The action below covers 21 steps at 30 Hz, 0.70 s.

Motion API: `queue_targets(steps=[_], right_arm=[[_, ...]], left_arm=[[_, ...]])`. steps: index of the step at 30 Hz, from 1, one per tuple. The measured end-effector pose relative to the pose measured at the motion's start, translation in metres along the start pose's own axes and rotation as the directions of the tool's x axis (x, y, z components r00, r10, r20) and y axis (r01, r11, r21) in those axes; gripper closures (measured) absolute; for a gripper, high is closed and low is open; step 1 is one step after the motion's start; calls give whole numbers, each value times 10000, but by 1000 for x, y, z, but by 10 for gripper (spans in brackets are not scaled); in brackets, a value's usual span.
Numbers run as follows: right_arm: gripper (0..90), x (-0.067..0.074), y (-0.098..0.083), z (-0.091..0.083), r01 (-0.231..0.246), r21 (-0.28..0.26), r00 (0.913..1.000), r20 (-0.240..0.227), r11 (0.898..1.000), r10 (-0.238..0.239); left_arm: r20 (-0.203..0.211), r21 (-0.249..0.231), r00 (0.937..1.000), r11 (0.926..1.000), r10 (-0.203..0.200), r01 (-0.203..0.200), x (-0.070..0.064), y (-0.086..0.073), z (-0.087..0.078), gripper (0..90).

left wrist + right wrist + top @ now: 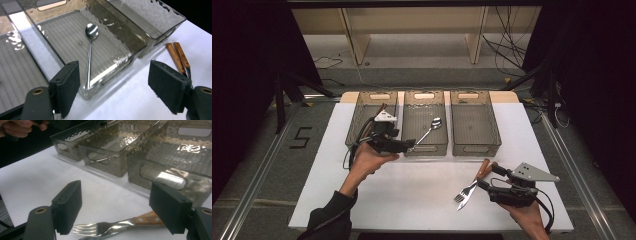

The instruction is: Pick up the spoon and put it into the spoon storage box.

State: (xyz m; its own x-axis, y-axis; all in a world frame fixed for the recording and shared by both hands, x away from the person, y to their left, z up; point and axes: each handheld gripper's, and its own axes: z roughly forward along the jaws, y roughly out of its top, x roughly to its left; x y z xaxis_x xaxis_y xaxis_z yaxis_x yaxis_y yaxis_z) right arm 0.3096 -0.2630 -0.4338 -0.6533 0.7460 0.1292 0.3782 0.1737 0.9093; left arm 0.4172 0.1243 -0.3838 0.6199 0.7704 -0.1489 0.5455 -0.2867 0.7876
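White table (422,200) on grey floor (252,165), pale wooden shelving (412,25) behind, loose cables (507,45), dark surroundings

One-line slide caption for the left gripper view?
Open hand-held gripper facing the spoon lying in the middle bin.

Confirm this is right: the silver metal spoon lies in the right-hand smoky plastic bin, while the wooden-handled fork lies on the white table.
Wrong bin. The silver metal spoon lies in the middle smoky plastic bin, as the high view shows. The wooden-handled fork does lie on the white table.

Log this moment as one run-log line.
left gripper: open, empty | spoon: in middle bin | right gripper: open over fork
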Motion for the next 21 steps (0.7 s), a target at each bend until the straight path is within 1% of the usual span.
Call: queue_targets(steps=[2,6,9,14,15,16,18,20,21], right_arm=[[271,-2,4,0,18,93,9999,112,10000,-19],[272,-7,9,2,130,252,9996,232,9996,-136],[275,-10,12,6,76,376,9995,290,9993,-87],[309,-14,14,15,77,639,9996,262,9979,-94],[318,-15,14,17,89,689,9996,263,9976,-107],[322,-15,15,19,139,746,9995,272,9971,-159],[336,-17,15,22,84,820,9996,279,9966,-107],[359,-18,14,26,85,959,9994,320,9954,-116],[360,-19,14,27,58,1035,9994,332,9946,-93]], left_arm=[[-13,-191,10000,9998,-78,78,-1,-10,-4,251],[11,-298,10000,9996,30,-30,-2,-30,-9,246],[-11,-559,10000,9984,16,-16,-1,-43,-15,241],[-48,-1003,9999,9949,-93,88,4,-66,-24,240],[-5,-1078,9999,9941,-118,117,6,-70,-26,238],[38,-1152,9997,9930,-242,245,7,-75,-27,232],[-8,-1160,9997,9929,-261,259,11,-83,-28,229],[-155,-1230,9995,9921,-267,246,13,-89,-31,227],[-142,-1266,9995,9916,-273,253,14,-92,-32,227]])
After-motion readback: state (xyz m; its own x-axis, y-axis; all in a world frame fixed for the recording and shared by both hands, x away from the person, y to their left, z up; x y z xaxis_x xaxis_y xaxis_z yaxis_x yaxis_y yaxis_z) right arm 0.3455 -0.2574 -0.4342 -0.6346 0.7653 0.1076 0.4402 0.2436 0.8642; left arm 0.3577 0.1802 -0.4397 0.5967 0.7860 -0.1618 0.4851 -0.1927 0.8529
